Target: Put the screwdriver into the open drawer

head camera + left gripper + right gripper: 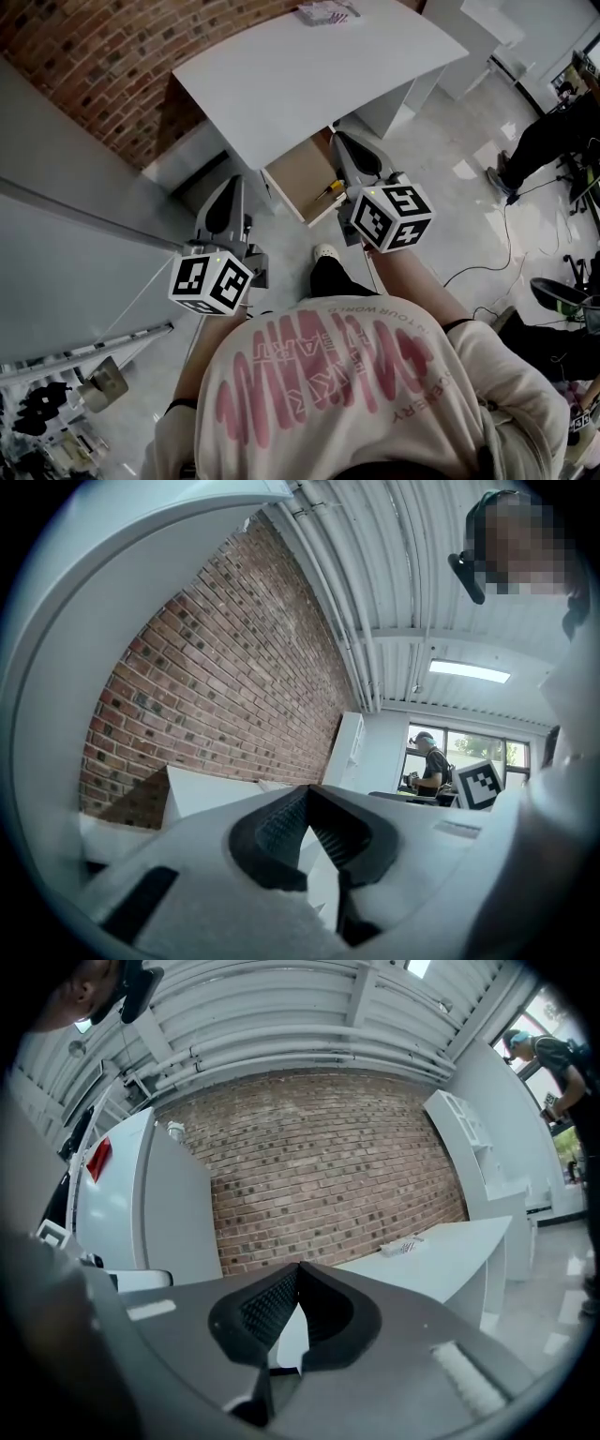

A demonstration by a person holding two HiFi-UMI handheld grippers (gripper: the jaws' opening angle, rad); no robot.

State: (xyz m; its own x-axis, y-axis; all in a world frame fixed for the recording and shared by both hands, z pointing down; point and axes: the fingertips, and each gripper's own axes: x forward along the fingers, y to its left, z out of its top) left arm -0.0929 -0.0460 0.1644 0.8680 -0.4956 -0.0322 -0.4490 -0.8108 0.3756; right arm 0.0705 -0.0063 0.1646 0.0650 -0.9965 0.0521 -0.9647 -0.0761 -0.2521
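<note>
Lying in the open drawer, the screwdriver shows its yellowish handle against the brown drawer bottom. It sits just beside the right gripper, a little back from the tips of its jaws and on the side facing the other gripper. The drawer juts out from under the white tabletop and sits between the two pairs of jaws, nearer the right pair.

In the right gripper view the jaws of the right gripper are pressed together at the tips with nothing between them. Ahead of them stands a brick wall, and off to their right side is the tabletop with a small packet on it.

The left gripper is held well apart from the drawer. In its own view the jaws of the left gripper also meet at the tips and pinch nothing. The brick wall runs ahead of them. Far off to their right side a person stands by a window.
</note>
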